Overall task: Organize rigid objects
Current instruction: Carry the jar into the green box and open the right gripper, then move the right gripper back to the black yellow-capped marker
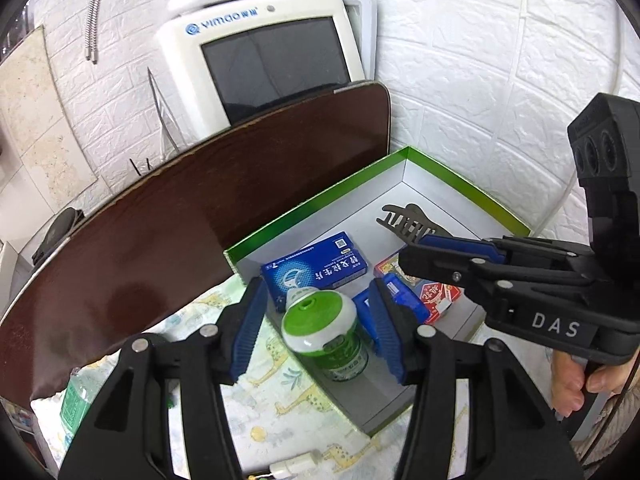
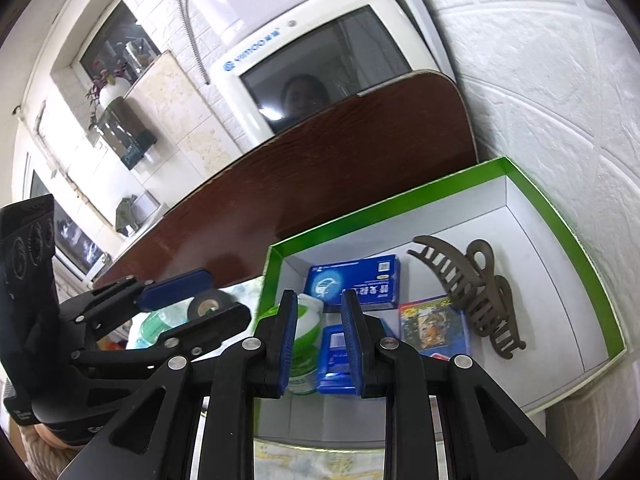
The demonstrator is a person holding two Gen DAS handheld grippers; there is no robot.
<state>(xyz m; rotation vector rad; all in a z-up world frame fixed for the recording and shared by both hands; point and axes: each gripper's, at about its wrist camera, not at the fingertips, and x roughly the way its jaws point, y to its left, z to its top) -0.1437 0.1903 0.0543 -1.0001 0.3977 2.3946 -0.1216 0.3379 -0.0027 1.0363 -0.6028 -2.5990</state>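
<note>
Inside the green-rimmed cardboard box (image 1: 404, 164), the left gripper (image 1: 318, 326) has its jaws spread around the green-capped white bottle (image 1: 324, 330); the right gripper (image 2: 320, 340) hovers above, jaws parted, empty

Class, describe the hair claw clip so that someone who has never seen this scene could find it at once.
Find the shallow green-rimmed box standing against the white brick-patterned wall. On its white floor, toward the corner nearest that wall, lies the hair claw clip, beside the picture card pack. Its neighbours are flat printed packets and a green-capped bottle; it alone is plain dull brown, curved, with rows of teeth.
</note>
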